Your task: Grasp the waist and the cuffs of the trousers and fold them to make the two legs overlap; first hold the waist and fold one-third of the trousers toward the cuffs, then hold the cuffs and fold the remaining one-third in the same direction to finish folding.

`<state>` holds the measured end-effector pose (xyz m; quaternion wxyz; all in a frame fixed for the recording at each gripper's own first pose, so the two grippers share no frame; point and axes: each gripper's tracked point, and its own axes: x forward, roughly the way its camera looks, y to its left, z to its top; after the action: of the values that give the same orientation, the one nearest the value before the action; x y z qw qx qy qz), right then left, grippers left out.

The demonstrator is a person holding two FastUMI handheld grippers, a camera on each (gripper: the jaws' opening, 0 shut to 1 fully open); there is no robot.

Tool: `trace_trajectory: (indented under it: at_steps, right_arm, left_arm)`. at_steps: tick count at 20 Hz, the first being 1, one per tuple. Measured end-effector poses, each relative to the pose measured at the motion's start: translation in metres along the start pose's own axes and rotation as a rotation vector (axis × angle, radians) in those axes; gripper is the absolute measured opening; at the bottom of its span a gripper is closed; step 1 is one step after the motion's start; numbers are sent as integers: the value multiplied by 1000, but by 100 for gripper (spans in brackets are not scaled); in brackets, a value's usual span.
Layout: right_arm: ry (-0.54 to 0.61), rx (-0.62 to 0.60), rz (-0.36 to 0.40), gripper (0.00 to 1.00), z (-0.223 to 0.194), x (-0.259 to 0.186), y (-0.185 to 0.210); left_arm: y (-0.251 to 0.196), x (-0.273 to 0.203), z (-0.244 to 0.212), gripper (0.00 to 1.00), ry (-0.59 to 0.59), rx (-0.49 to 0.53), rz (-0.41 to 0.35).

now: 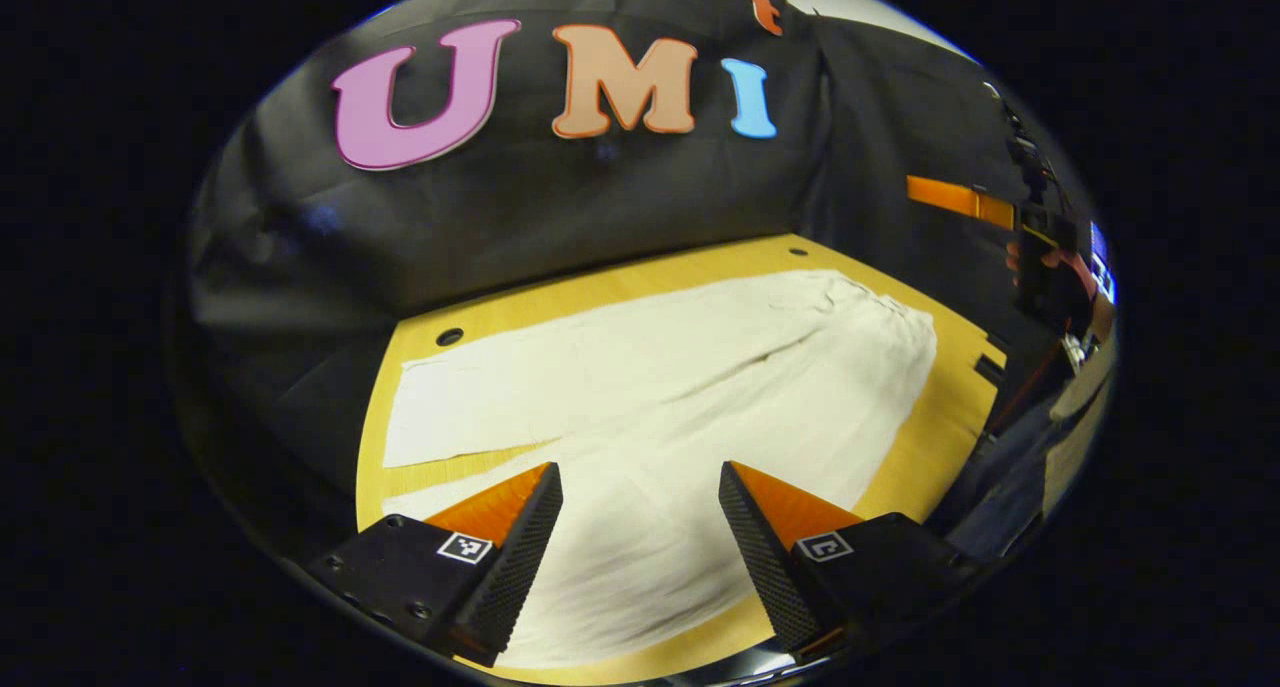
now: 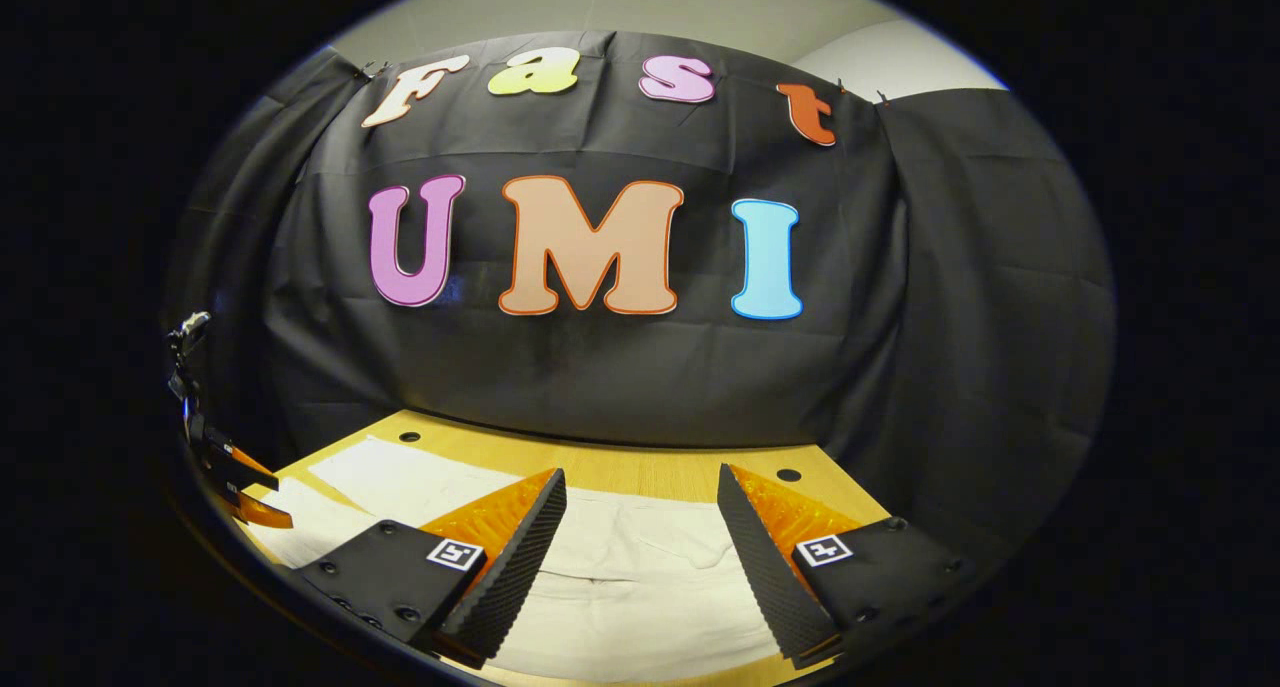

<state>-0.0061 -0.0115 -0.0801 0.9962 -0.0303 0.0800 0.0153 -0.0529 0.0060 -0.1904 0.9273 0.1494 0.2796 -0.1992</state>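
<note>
In the left gripper view, white trousers [image 1: 680, 387] lie flat on a wooden table [image 1: 420, 342], spread open with the two legs side by side and a narrow strip of bare wood between the cuffs at the left. The far leg runs leftward to a straight cuff edge; the near leg passes beneath the left gripper [image 1: 640, 482], whose fingers stand wide apart above the cloth with nothing between them. I cannot tell whether the fingertips touch the fabric. The gathered waist sits at the right end of the table, near its notched edge. Farther right, at the rim of this view, a hand [image 1: 1060, 267] holds the right gripper well above the table.

In the right gripper view, the left gripper [image 2: 250, 492] shows at the far left edge over the leg end of the trousers [image 2: 640, 577]. To its right, the cloth stretches across the table [image 2: 650, 472] and under the right gripper [image 2: 640, 487], its fingers also spread apart and holding nothing. The wrinkled waist lies between and just below them.
</note>
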Motion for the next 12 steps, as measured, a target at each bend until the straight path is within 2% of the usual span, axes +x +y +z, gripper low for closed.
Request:
trace_trajectory:
  at_steps: [4, 12]
  right_arm:
    - [26, -15, -11, 98, -11, -3, -3]
    - [61, -41, -27, 98, -25, -7, -3]
  left_arm:
    - [2, -11, -56, 94, 200, 129, -113]
    - [0, -33, -138, 94, 501, 387, -315]
